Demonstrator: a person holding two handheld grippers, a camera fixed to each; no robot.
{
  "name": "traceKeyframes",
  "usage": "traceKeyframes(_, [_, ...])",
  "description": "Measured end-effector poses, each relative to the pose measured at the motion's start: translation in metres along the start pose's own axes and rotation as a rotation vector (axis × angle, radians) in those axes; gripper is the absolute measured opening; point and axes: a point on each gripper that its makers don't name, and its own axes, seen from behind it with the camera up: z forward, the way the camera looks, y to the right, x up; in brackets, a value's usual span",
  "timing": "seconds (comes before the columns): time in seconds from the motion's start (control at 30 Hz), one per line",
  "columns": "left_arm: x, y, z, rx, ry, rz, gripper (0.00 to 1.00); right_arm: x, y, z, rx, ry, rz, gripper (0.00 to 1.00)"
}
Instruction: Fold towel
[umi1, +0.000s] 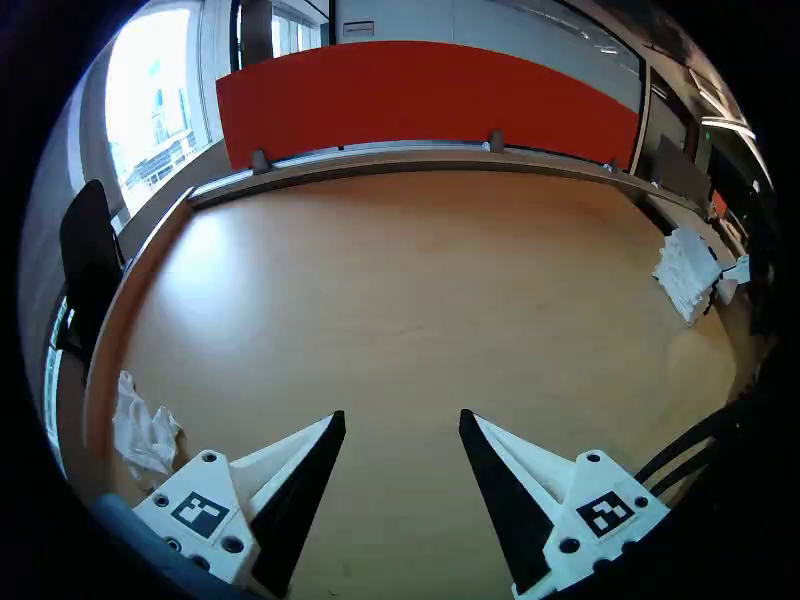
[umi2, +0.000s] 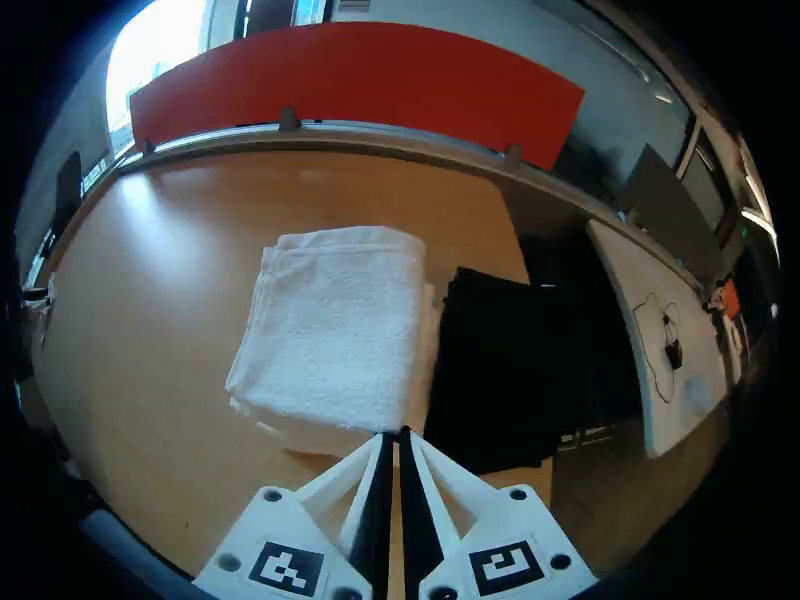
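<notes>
White towel (umi2: 335, 330) folded, left gripper (umi1: 400, 420) wide apart and empty, right gripper (umi2: 398, 436) closed, perhaps touching it

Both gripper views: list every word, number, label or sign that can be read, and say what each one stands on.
No words or numbers can be read.
Left claw: square markers on its fingers, black-and-white patterns, no text.
Right claw: square tags of the same kind, no text.
Green lit spot near the ceiling: too small to tell if it is a sign.
</notes>
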Motion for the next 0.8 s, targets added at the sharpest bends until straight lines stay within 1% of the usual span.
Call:
traceKeyframes(0.3, [0.0014,0.0003,-0.0015,0.000,0.001,0.007,0.84,0.0022,0.0005,0.0028,-0.014,0.000,0.007,0.05])
traceKeyframes(0.7, [0.0012,-0.0002,-0.0031,0.001,0.003,0.004,0.84,0.0037,-0.0022,0.0021,-0.013,-0.002,0.003,0.07])
traceKeyframes(0.73, [0.0012,-0.0002,-0.0031,0.001,0.003,0.005,0.84,0.0031,-0.0020,0.0017,-0.014,-0.003,0.003,0.13])
traceKeyframes(0.8, [0.0013,-0.0003,-0.0033,0.002,0.004,0.005,0.84,0.0014,-0.0006,0.0009,-0.018,-0.008,0.004,0.31])
